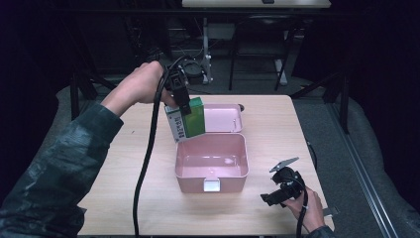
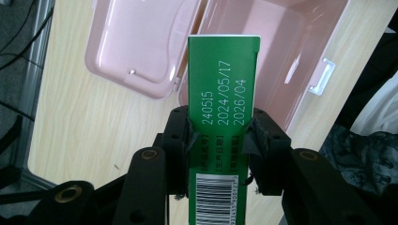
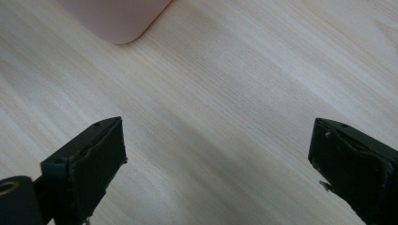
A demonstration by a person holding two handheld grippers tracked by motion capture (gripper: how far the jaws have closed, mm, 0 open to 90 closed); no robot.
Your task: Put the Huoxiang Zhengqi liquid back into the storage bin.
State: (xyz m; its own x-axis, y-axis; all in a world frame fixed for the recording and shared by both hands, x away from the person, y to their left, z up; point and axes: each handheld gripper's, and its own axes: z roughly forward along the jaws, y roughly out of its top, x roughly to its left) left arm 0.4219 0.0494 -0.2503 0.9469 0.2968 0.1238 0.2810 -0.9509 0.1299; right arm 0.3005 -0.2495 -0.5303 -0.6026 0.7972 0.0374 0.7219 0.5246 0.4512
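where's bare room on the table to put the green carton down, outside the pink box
Bare wood lies left of the pink box, up to the table edge, crossed only by the left gripper's cable. More lies right of the box and its open lid. The front right corner is crowded by the open right gripper. The green carton hangs above the box's back left corner.

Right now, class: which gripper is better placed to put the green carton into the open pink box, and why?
The left gripper. It already clamps the green carton above the pink box's rear left corner. The right gripper rests open and empty on the table beside the box.
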